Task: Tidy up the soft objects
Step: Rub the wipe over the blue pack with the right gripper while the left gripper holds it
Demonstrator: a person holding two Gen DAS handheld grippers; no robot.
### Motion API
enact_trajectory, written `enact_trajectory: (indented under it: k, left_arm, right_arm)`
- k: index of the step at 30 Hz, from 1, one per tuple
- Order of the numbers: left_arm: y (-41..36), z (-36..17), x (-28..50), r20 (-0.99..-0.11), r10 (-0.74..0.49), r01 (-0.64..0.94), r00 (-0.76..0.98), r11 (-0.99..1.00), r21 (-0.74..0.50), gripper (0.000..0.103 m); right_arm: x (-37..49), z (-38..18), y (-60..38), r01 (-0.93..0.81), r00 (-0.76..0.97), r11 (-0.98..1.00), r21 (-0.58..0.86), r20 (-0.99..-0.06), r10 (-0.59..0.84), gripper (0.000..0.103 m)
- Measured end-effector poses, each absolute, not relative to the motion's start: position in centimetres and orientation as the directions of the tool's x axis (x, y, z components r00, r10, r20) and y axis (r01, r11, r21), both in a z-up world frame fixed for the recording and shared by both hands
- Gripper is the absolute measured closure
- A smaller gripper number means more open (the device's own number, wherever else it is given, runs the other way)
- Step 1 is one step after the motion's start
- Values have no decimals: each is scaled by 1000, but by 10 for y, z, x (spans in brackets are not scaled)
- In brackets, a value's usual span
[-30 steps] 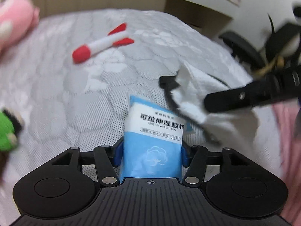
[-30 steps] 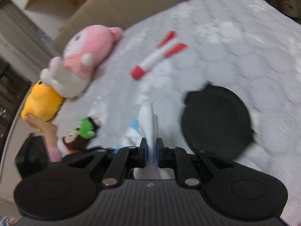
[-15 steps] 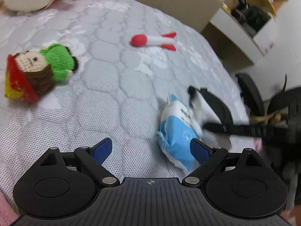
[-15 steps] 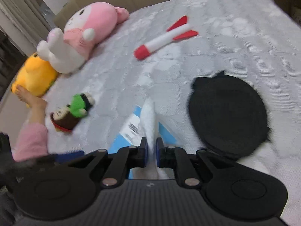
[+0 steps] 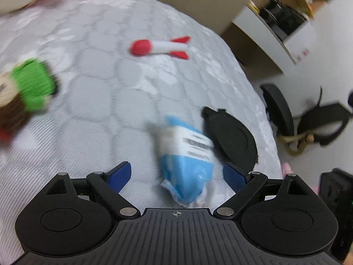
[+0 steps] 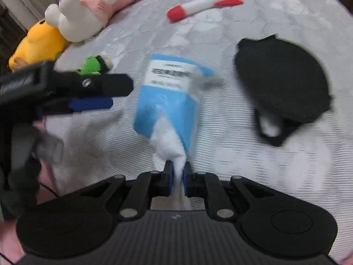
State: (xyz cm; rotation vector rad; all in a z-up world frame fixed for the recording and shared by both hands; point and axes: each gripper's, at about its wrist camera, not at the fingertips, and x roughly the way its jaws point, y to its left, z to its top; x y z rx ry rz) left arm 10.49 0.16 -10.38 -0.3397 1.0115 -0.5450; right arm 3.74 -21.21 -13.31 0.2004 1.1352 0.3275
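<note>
Wet-cotton pack, blue and white, is lying on the grey quilted bed just beside a black round pad. Right tongs are pinching the white tissue sticking out of its end. Left tongs have just been opening and are standing wide, the pack between the pads but untouched. Farther off, a red-and-white plush rocket and a green knitted doll are lying well apart.
</note>
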Motion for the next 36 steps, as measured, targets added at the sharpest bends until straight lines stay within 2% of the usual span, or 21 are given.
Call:
enact_trajectory:
  k: [7,8,9,11,13,16,19,23,24,25,28,32,36]
  left_arm:
    - [-70,-122,161,-849,-445,467,285,838,-283,10]
    - [-79,-127,166,-870,-419,496,259,830,-253,17]
    - [-86,-129,168,-883,-388,524,264,827,-206,31]
    - [-93,-122,164,-877,-369,554,307,819,-151,35]
    - [-93,-102,151,-813,-395,555,427,825,-110,36]
    - [-92,-75,105,-599,-407,540,690,840,52,35]
    - [-96,-80,60,-429,-355,476,831,852,217,34]
    - [-109,-104,15,-331,-357,472,873,790,392,34]
    - [-112,-108,9,-331,-372,487,867,770,412,34]
    - [-114,-111,5,-339,-383,503,859,756,419,34]
    - [-108,-113,16,-441,-385,540,811,784,307,36]
    - [-90,-109,42,-524,-411,532,746,841,98,36]
    - [-82,-99,64,-557,-465,518,688,852,-71,36]
  right_arm:
    - [33,-101,-261,-75,478,924,376,-799,364,92]
    - [33,-97,-267,-61,499,922,382,-789,359,92]
    - [34,-93,-273,-49,518,921,385,-779,353,92]
    - [36,-85,-282,-37,554,919,393,-757,346,92]
    - [40,-78,-289,-33,588,914,404,-732,344,92]
    - [53,-62,-293,-51,635,892,450,-674,376,92]
    - [66,-42,-293,-98,671,836,539,-585,456,92]
    - [90,-30,-277,-195,614,656,729,-431,662,92]
    - [94,-34,-269,-189,605,687,701,-468,644,92]
    - [98,-38,-261,-182,596,719,671,-506,624,92]
    - [103,-50,-251,-133,594,836,533,-632,497,92]
    - [99,-74,-273,-19,583,882,471,-711,392,92]
    - [91,-101,-298,85,546,858,507,-744,386,92]
